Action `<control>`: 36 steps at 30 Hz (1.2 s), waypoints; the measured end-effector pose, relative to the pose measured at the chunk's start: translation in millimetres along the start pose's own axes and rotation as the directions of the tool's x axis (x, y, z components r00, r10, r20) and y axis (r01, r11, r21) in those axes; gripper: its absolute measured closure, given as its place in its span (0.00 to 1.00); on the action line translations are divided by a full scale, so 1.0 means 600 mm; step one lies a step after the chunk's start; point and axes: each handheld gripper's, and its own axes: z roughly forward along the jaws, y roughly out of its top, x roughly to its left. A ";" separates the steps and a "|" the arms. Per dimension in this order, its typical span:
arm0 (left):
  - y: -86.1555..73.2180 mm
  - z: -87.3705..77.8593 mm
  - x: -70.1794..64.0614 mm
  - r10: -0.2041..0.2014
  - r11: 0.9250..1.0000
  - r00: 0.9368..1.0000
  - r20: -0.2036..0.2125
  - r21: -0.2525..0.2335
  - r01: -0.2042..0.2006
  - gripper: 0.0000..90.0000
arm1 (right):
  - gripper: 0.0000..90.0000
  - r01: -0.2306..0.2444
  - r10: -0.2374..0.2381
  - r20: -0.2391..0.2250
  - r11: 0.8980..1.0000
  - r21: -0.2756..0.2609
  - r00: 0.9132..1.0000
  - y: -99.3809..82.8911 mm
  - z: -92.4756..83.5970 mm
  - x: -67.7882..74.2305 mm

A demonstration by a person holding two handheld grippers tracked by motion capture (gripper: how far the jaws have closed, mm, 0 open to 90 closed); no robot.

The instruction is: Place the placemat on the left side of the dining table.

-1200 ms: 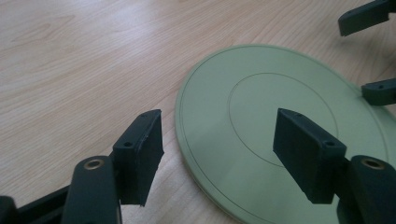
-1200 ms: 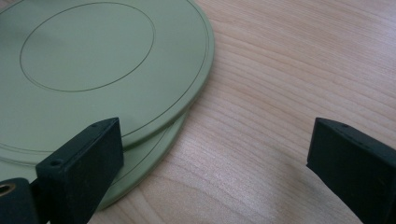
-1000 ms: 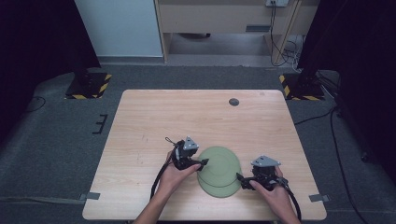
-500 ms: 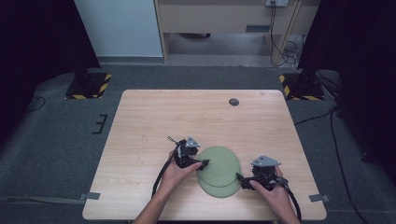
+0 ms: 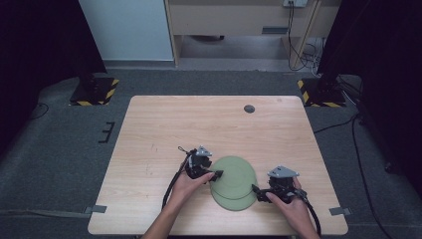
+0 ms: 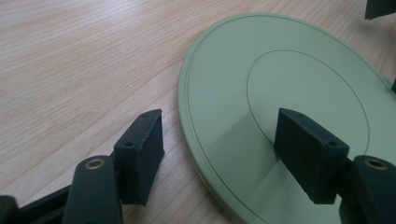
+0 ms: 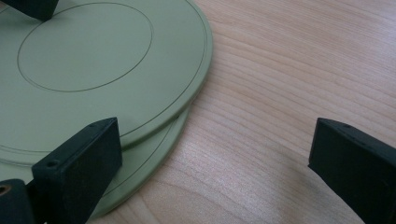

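Two green plates lying stacked near the table's [image 5: 149, 129] front edge, upper plate [image 5: 233, 175] offset slightly over the lower plate [image 5: 238, 203], both flat on the wood. Judged early in the work: neither plate lifted or gripped, stack not yet parted or squared; grasp and move left to do.

Left gripper [image 5: 217, 174] lying low at the stack's left rim, jaws standing part open and having just eased a little narrower; in the left gripper view [image 6: 219, 154], one jaw over the upper plate [image 6: 280, 107], the other over bare wood, rim between them, pads not pressing. Right gripper [image 5: 257, 191] resting at the stack's right front edge, jaws wide apart; in the right gripper view [image 7: 210, 172], one jaw over the lower plate [image 7: 154, 149], the other well out over the table, nothing held. Both hands low, forearms entering from the front edge, grippers pointing inward toward each other
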 end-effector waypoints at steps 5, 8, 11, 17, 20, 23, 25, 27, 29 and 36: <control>0.000 0.000 0.001 -0.003 1.000 1.000 0.008 0.001 0.003 0.37 | 0.03 -0.004 0.004 -0.001 1.000 0.001 1.000 0.000 0.000 0.000; -0.001 -0.001 0.001 -0.006 1.000 1.000 0.013 -0.001 0.007 0.37 | 0.03 -0.004 0.004 -0.001 1.000 0.001 1.000 0.000 0.000 0.000; -0.001 -0.001 0.001 -0.006 1.000 1.000 0.015 0.002 0.006 0.38 | 0.03 -0.004 0.004 -0.001 1.000 0.001 1.000 0.000 0.000 0.000; -0.001 -0.001 0.002 -0.016 1.000 1.000 0.027 -0.001 0.016 0.37 | 0.03 -0.004 0.004 -0.002 1.000 0.001 1.000 0.000 0.000 0.000; 0.000 0.004 0.000 -0.036 0.999 0.998 0.058 -0.011 0.037 0.32 | 0.03 -0.004 0.004 -0.003 1.000 0.001 1.000 0.000 0.000 -0.001; 0.004 0.008 -0.007 -0.009 1.000 0.999 0.038 -0.003 0.009 0.30 | 0.03 -0.008 0.008 -0.003 1.000 0.001 1.000 0.000 0.000 0.000; 0.005 0.011 -0.010 0.002 1.000 0.999 0.032 -0.002 -0.002 0.29 | 0.03 -0.008 0.008 -0.003 1.000 0.001 1.000 0.000 0.000 0.000; 0.006 0.014 -0.011 0.006 1.000 1.000 0.029 -0.007 -0.006 0.27 | 0.03 -0.008 0.008 -0.003 1.000 0.001 1.000 0.000 0.000 0.000; 0.006 0.015 -0.010 0.007 1.000 1.000 0.030 -0.011 -0.006 0.27 | 0.03 -0.008 0.008 -0.002 1.000 0.000 1.000 0.000 0.001 0.000; 0.019 0.026 -0.009 0.022 1.000 1.000 0.020 -0.003 -0.022 0.27 | 0.02 -0.008 0.008 -0.003 1.000 0.002 1.000 0.000 0.001 -0.002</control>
